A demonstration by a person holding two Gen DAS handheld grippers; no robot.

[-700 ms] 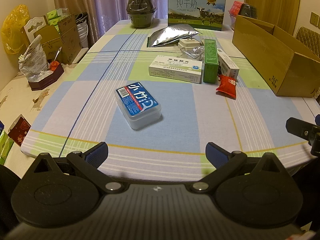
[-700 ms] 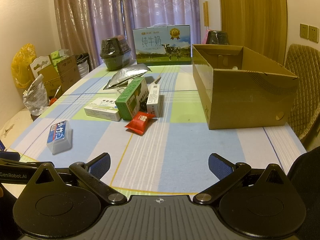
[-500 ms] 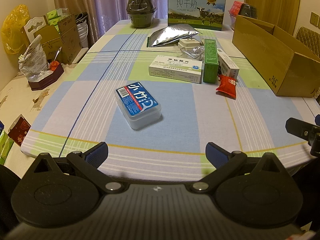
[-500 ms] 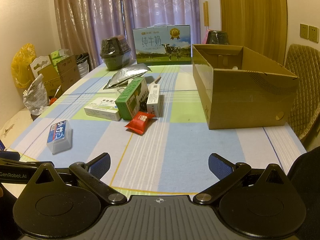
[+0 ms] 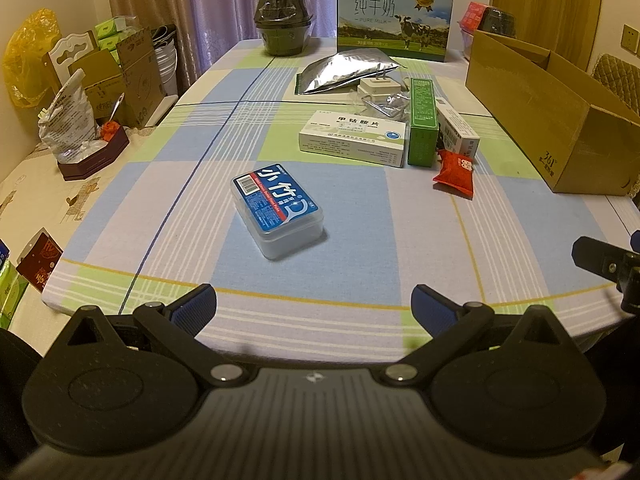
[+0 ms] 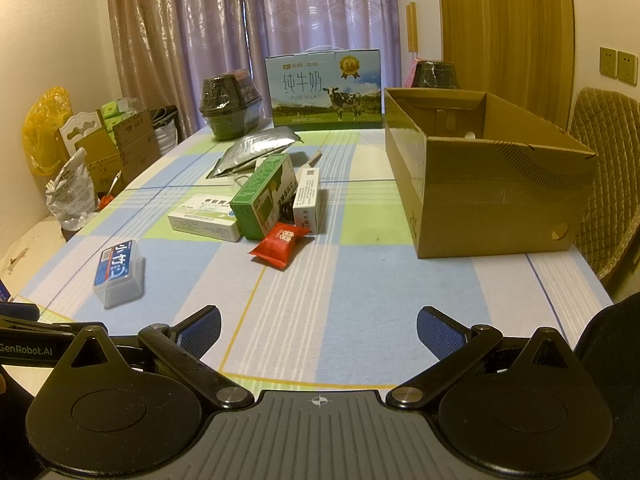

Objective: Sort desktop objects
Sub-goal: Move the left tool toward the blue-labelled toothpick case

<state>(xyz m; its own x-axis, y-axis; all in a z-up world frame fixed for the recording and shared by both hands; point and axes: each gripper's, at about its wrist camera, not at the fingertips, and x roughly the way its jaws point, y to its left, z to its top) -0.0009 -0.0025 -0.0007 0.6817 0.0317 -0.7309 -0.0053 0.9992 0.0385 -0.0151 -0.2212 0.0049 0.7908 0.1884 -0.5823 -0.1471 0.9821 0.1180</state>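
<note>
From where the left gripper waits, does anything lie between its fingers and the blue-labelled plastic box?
Nothing visible does. The left gripper is open, and only bare tablecloth separates it from the blue-labelled plastic box.

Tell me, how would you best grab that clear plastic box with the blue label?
Probably from above, with the open left gripper, which sits nearest. The plastic box lies flat and alone on the table, turned at an angle, so twist to match and close the fingers across its two long side walls, the narrower span.
</note>
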